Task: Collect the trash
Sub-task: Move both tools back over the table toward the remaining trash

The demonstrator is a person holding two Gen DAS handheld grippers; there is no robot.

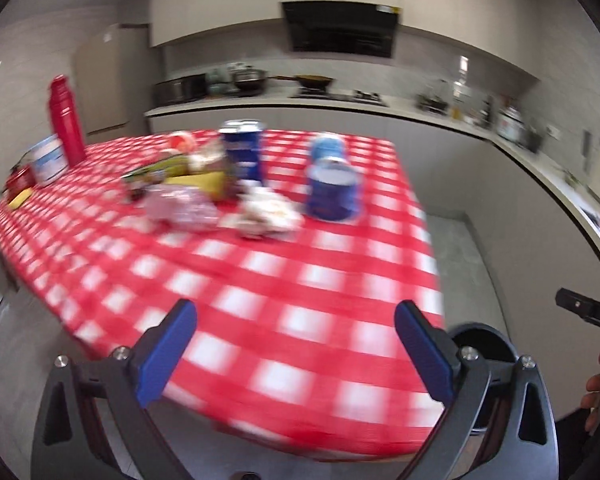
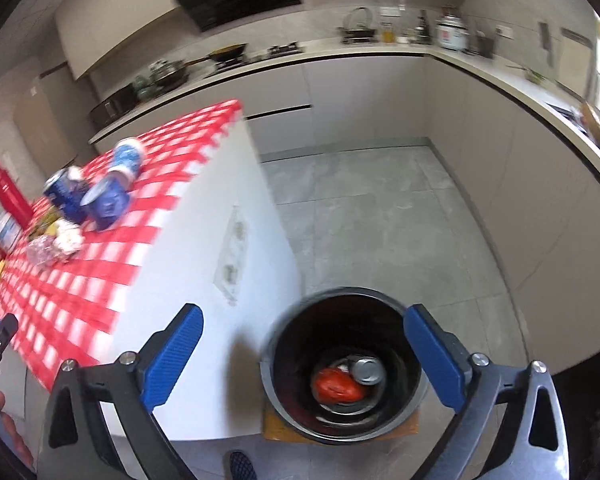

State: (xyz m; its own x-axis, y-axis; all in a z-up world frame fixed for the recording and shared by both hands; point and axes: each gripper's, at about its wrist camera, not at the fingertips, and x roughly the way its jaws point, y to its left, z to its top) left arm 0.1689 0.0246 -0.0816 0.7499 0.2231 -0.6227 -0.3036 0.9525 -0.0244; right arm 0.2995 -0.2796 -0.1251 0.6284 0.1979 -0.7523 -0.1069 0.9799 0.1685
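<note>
My left gripper is open and empty above the near part of the red-checked table. Farther on lie trash items: a blue can, a blue cup, a crumpled white paper, a pink wrapper and a yellow-green packet. My right gripper is open and empty above a black bin on the floor. The bin holds a red piece of trash and a silver can. The bin's rim shows in the left wrist view.
A red bottle and a white tub stand at the table's far left. The table's white side is left of the bin. Grey floor and a counter lie beyond. A cardboard piece lies under the bin.
</note>
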